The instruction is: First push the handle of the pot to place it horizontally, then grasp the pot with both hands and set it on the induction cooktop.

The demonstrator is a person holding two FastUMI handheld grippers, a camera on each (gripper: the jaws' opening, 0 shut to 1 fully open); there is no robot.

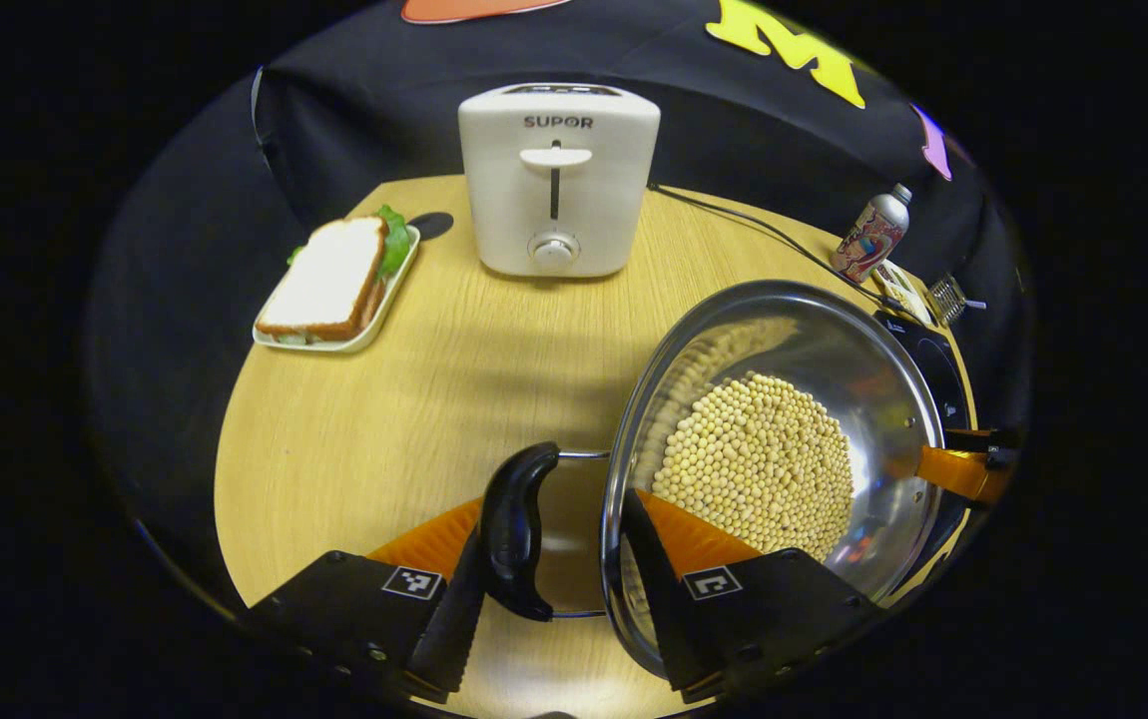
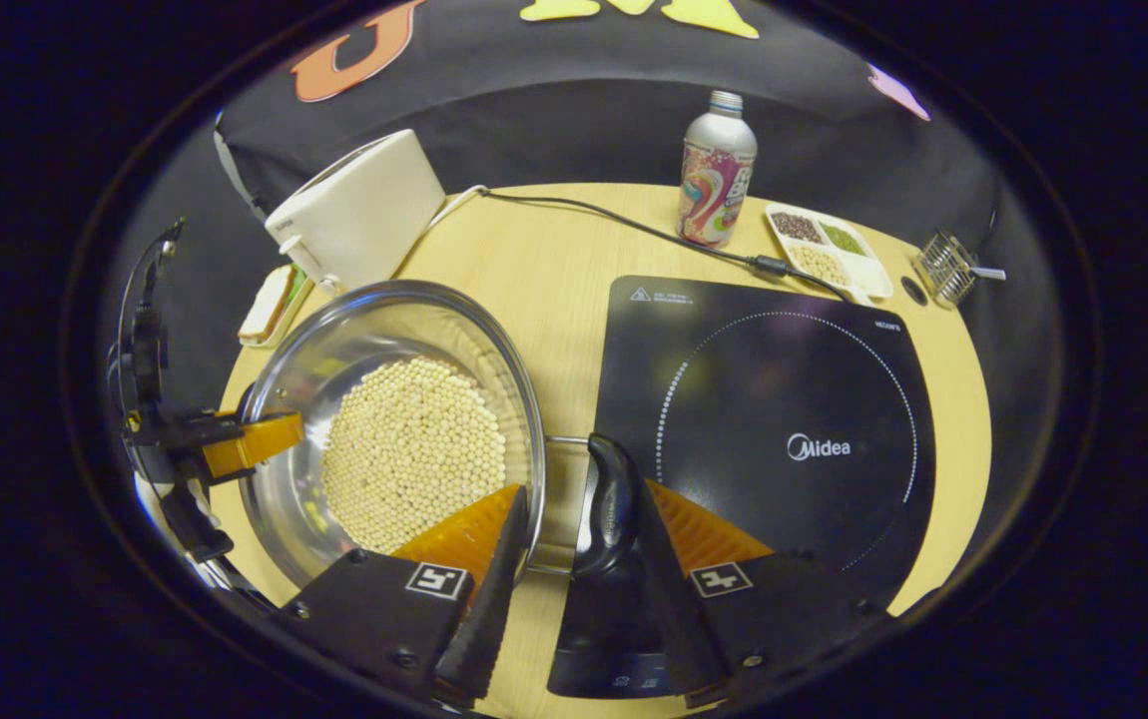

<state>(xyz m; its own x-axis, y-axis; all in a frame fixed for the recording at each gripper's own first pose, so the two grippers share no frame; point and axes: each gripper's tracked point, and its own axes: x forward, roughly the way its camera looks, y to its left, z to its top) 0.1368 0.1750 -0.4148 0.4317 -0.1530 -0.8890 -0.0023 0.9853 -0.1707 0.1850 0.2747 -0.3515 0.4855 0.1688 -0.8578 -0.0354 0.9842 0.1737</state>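
Between the fingers of the left tongs [image 1: 554, 599] stands one black handle [image 1: 517, 529] of the steel pot [image 1: 834, 379]; the jaws are spread around the handle and the pot rim, and I cannot tell if both fingers really press on it. The right tongs [image 2: 574, 589] are the same on the opposite side: their jaws are spread around the other handle [image 2: 612, 504], which leans on one finger, and a firm grip is not sure. The pot carries a heap of pale beans [image 2: 412, 454] and sits just left of the right tongs, beside the induction cooktop [image 2: 764, 429], not on it. Beyond the left tongs are a toaster [image 1: 556, 180] and a sandwich plate [image 1: 334, 290] on the tabletop [image 1: 434, 399]. The risk, I think, is in the lift: if one side closes loosely, the thin wire handle may turn or slip, the pot tilts and the beans pour out. Uneven height of the two hands would do the same. The cable [image 2: 634, 228] behind the cooktop could also be caught.
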